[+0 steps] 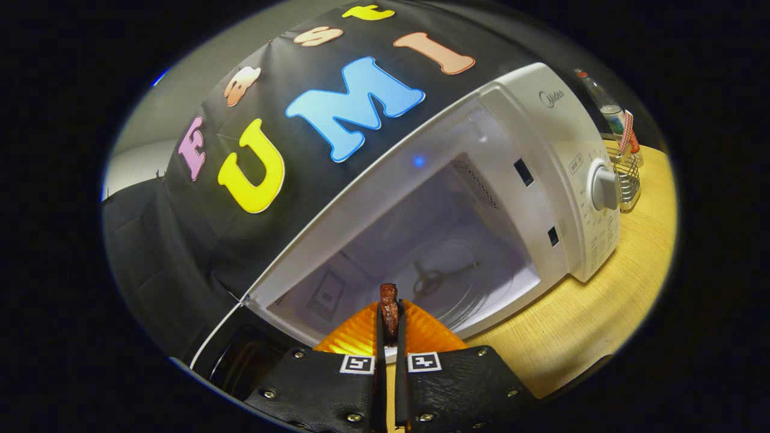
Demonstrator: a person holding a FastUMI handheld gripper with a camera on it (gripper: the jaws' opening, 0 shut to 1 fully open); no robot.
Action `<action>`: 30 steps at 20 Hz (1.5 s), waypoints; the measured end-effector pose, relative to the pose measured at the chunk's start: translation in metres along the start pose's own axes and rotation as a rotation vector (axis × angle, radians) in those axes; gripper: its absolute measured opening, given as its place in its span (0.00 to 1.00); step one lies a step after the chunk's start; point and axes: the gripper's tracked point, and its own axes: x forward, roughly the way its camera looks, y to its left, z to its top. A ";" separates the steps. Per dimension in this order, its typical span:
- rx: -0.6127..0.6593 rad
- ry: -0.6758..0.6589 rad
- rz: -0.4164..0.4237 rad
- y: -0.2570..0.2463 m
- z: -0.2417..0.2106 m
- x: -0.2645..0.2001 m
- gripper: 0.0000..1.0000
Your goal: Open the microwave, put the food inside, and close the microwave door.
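Observation:
A white microwave point(541, 174) stands open on a wooden table point(601, 313), its door point(240, 355) swung out to the left of my fingers. Inside, the glass turntable point(445, 282) lies bare. My gripper point(390, 322) is shut on a small dark reddish-brown piece of food point(389, 304) that sticks up between the fingertips. The food hangs just in front of the cavity's opening, over its front sill. Ribbed fingertips point(355, 334) flank the food on both sides.
The microwave's control panel with a round knob point(603, 187) faces the right. Behind it stand a wire rack point(628, 177) and a clear bottle point(604, 105). Bare table surface stretches to the right of my fingers. Black cloth hangs behind and left.

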 end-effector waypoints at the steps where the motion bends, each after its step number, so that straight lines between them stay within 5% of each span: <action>1: 0.000 0.001 -0.007 -0.001 -0.002 0.006 0.06; 10: -0.003 -0.022 -0.074 -0.016 0.000 0.042 0.11; 14: -0.092 -0.026 -0.171 -0.037 0.002 0.052 0.22; 15: -0.120 -0.030 -0.187 -0.042 0.002 0.055 0.31; 19: -0.238 -0.046 -0.189 -0.039 0.007 0.050 0.96; 30: -0.446 -0.060 -0.107 0.007 0.023 -0.013 0.97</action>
